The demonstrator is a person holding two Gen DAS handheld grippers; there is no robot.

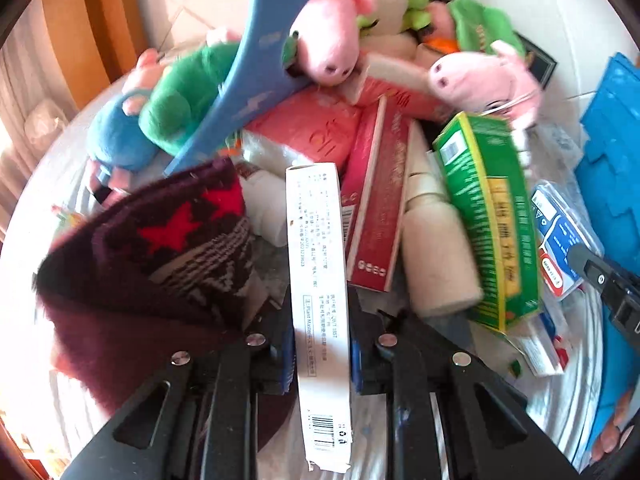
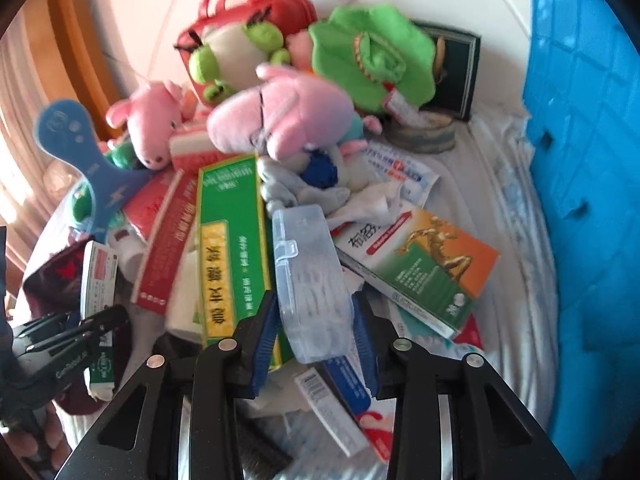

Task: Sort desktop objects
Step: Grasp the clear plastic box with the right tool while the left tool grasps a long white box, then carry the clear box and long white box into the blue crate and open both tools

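**Two items gripped over a crowded pile**

A long white carton [image 1: 320, 280], printed with small dark text and a barcode at its near end, is pinched between the blue pads of the left gripper [image 1: 322, 354]; it is held above the near part of the cloth-covered surface [image 2: 496, 208], its far end reaching over the pile. A clear plastic case [image 2: 310, 276] with a snap latch, its contents only faintly visible through the lid, is clamped between the pads of the right gripper [image 2: 316, 344], toward the middle of the surface.

A maroon knit hat [image 1: 152, 260] with red stars is seen left of the carton, and a green box [image 1: 492, 220] and a white bottle [image 1: 436, 256] to its right. The bottle is blurred. The pink plush toys [image 1: 332, 36] at the far edge are partly covered by a blue flat tool [image 1: 260, 52]. A blue crate [image 2: 592, 200] at the right edge is cut off by the frame.
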